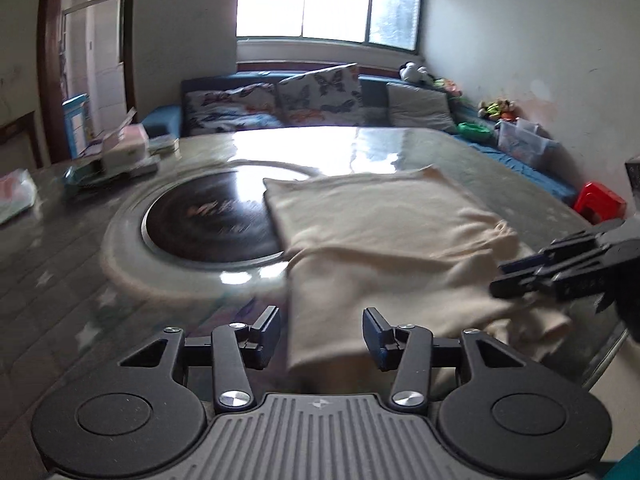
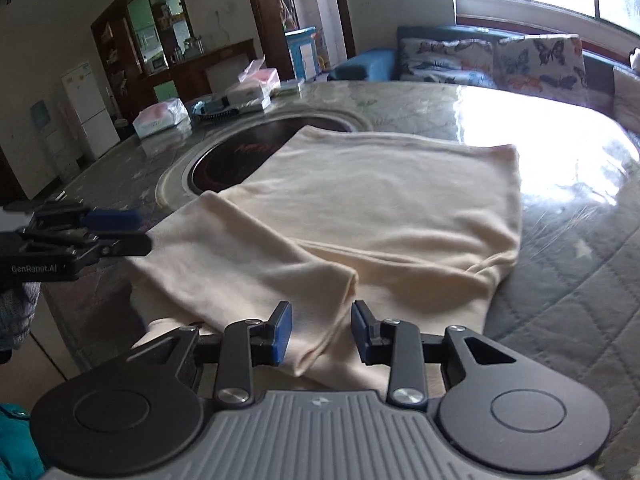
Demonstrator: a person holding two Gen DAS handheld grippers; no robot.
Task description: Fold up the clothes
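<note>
A cream garment (image 1: 384, 240) lies partly folded on the table, its far part over the dark round hob. It also shows in the right wrist view (image 2: 380, 208), with a folded flap nearest me. My left gripper (image 1: 322, 336) is open, its jaws either side of the garment's near edge without gripping it. My right gripper (image 2: 321, 332) is open over the flap's near corner, nothing held. The right gripper shows from the side at the right edge of the left wrist view (image 1: 520, 276). The left gripper shows at the left edge of the right wrist view (image 2: 132, 228).
The dark round hob (image 1: 208, 220) is set in the marble-look table (image 2: 568, 216). Boxes and packets (image 1: 124, 148) stand at the table's far left. A sofa with butterfly cushions (image 1: 304, 96) runs behind. A red stool (image 1: 600, 200) stands at the right.
</note>
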